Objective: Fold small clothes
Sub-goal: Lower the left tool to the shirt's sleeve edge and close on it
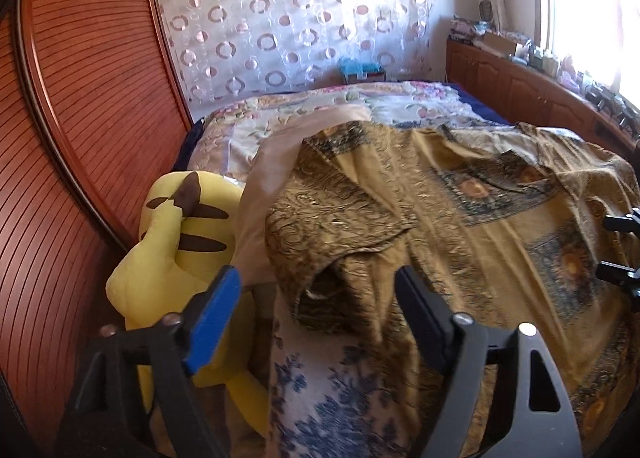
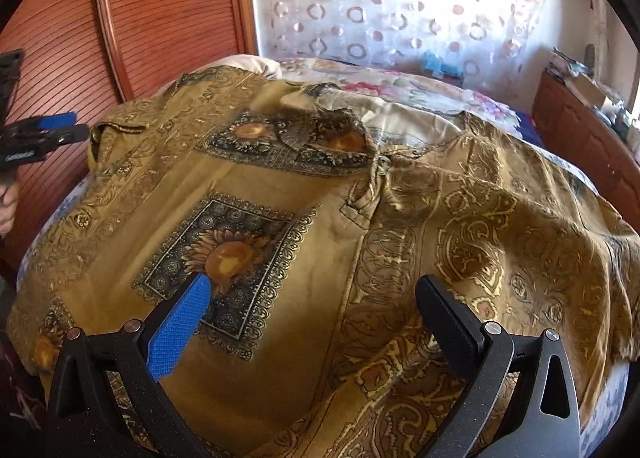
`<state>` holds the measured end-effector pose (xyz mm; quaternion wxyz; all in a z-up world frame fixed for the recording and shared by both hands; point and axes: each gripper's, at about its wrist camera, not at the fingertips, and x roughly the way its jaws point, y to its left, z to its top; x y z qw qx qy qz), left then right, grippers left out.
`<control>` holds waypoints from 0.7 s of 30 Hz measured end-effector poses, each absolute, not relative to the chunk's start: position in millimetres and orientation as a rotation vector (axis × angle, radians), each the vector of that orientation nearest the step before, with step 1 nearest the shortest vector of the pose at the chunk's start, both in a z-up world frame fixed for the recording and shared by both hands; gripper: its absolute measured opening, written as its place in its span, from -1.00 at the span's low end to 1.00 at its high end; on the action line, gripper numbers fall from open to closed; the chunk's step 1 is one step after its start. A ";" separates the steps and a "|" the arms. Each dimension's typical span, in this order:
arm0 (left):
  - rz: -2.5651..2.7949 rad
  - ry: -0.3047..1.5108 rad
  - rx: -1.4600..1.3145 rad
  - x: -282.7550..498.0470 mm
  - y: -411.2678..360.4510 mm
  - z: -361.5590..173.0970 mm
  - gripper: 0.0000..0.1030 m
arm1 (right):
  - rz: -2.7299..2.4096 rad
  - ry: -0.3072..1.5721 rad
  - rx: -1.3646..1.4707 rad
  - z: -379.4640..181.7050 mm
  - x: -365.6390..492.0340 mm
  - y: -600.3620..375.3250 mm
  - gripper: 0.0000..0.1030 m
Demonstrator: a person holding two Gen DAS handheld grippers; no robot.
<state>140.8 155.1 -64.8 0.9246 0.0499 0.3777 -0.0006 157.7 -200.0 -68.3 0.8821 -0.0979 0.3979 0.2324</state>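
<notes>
Shirt [image 2: 280, 186], gold w/ sunflower squares, lies spread flat on the bed [image 1: 320, 398]. Left gripper [image 1: 320, 286] is open over the sleeve, nothing in it. Right gripper [image 2: 312, 294] is open wide above the shirt's front, empty too. Yellow plush [image 1: 180, 234] sits by the bed's edge. Far back: curtain [image 1: 288, 14] & window [image 1: 592, 2].

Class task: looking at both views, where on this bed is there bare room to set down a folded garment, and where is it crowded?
Free: the floral quilt between the shirt's far edge and the curtain. Crowded: the shirt spreads over the near half of the bed, and the yellow plush toy fills the corner by the wooden wardrobe.
</notes>
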 end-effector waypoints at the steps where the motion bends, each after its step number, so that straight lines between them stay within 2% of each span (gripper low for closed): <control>1: 0.000 0.784 0.106 144.7 156.2 -66.4 0.20 | 0.486 0.835 -0.206 -69.7 158.3 -198.7 1.00; 4: 0.006 0.808 0.120 155.2 162.4 -71.6 -0.05 | 0.482 0.857 -0.210 -74.1 161.2 -196.8 1.00; 8: -0.005 0.811 0.134 162.7 162.7 -72.9 -0.21 | 0.487 0.866 -0.222 -77.2 160.7 -195.0 1.00; 11: -0.008 0.804 0.159 166.0 159.8 -70.5 -0.52 | 0.489 0.860 -0.240 -78.5 159.3 -192.3 1.00; 13: -0.015 0.813 0.179 169.3 157.7 -69.1 -0.83 | 0.486 0.858 -0.246 -78.8 159.2 -191.4 1.00; 16: -0.013 0.826 0.186 174.3 159.7 -66.1 -0.97 | 0.482 0.854 -0.254 -79.6 159.6 -190.4 1.00; 21: -0.006 0.790 0.141 170.4 170.2 -42.5 -1.00 | 0.477 0.850 -0.268 -80.1 159.0 -188.7 1.00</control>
